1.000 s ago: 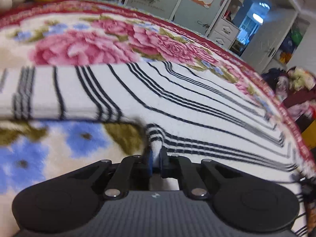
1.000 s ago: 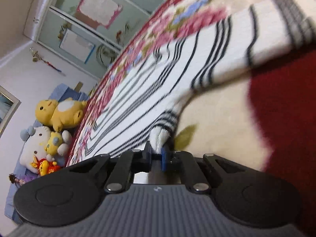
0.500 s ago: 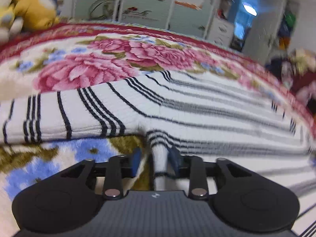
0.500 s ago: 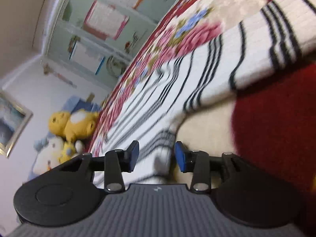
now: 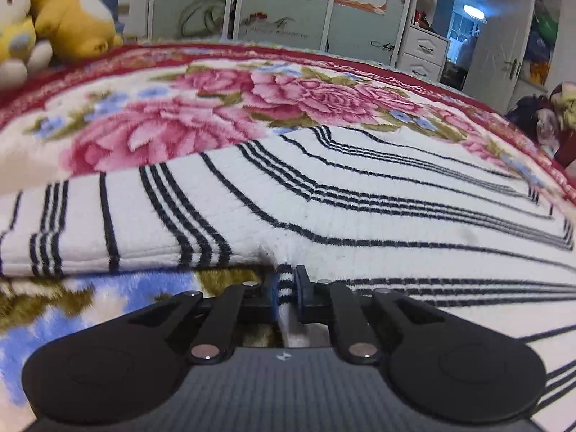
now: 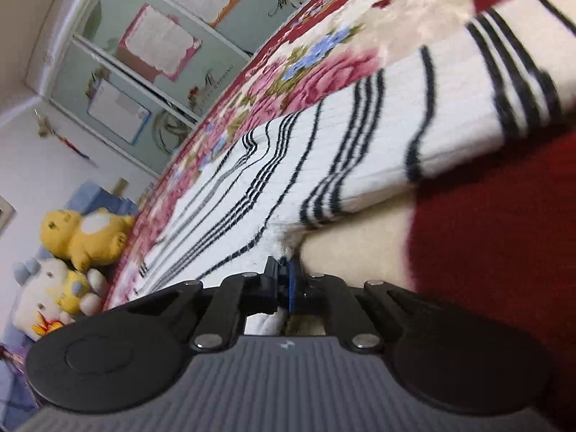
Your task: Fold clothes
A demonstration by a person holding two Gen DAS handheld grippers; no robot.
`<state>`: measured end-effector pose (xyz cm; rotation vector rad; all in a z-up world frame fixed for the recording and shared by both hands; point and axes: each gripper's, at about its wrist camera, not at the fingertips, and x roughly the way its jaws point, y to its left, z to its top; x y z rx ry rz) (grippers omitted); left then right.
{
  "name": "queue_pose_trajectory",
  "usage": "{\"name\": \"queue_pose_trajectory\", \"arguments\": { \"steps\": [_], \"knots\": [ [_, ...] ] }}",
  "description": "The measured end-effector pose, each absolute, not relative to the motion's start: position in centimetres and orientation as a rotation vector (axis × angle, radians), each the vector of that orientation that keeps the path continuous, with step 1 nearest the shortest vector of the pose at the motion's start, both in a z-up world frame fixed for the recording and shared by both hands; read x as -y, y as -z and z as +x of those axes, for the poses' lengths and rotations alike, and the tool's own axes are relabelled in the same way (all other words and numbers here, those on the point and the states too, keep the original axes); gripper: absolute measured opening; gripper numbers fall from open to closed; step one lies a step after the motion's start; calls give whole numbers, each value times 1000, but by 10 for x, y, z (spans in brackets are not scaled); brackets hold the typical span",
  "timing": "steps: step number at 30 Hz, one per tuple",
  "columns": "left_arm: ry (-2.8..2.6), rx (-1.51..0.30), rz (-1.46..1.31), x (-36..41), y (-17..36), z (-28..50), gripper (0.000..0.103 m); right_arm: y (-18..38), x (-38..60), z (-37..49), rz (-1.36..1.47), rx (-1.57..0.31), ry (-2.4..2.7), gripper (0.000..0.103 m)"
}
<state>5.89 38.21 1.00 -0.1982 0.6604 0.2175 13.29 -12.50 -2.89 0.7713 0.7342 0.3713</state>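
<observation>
Lying flat on a floral blanket (image 5: 201, 115), a white sweater with black stripes (image 5: 360, 212) is caught at its near edge by both tools. Left gripper (image 5: 286, 288) is closing on a striped fold; right gripper (image 6: 284, 280) is clamped tight on the white hem, where half a second earlier both stood apart. Plush toys (image 6: 86, 237) sit beyond the sweater, wardrobe doors (image 5: 288, 3) behind them.
</observation>
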Motion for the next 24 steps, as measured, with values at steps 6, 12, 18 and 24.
{"name": "queue_pose_trajectory", "arguments": {
  "steps": [6,12,18,24],
  "knots": [
    [-228,-640,-276,-391,-18,44,27,7,117,125,678,-756,-332,13],
    [-250,-638,-410,-411,-33,-10,43,-32,91,75,472,-687,-244,19],
    [-233,-684,-590,-424,-34,-89,53,-54,17,20,437,-704,-449,25],
    [-103,-672,-495,-389,-40,-152,58,-34,-44,-11,746,-805,-670,25]
  ]
}}
